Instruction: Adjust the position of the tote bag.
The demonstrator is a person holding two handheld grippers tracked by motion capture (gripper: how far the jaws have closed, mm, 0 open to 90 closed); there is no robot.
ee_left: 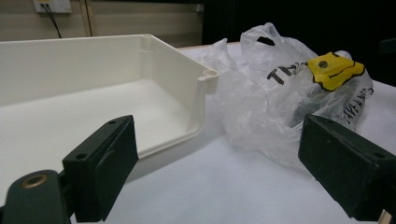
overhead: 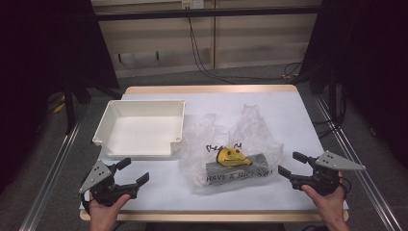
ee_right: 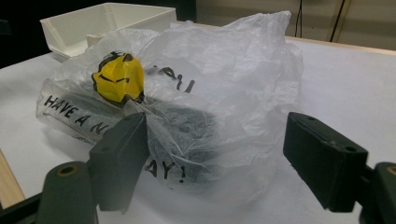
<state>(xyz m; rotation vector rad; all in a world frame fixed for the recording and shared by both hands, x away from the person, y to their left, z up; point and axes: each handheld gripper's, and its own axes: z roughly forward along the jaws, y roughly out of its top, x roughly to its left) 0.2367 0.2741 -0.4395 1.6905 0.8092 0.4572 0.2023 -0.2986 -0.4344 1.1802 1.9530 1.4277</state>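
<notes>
One plastic bag point(overhead: 230, 161) lay at lower centre of the high view, on the desk point(overhead: 288, 120), between the two grippers. Thin, clear, crinkled film, slumped in a loose heap with its handles pointing toward the top of the frame; black lettering and a yellow smiley face point(overhead: 230, 156) printed on it. One dark grey, flattish thing point(overhead: 240, 167) showed through the film; what it was could not be told.

One tray point(overhead: 144, 126), left of the bag and just beside it: white, rigid plastic, rectangular, smooth straight walls, rounded posts at the corners.

Desk top white and matte, with a pale wooden edge.

Two grippers. Left gripper point(overhead: 130, 172) at lower left, jaws spread wide, pinching nothing; in its own view the tray corner and the bag sat beyond them. Right gripper point(overhead: 292, 163) at lower right, jaws spread wide, just beside the bag's right edge; in the right gripper view the film lay close before them, contact not certain.
</notes>
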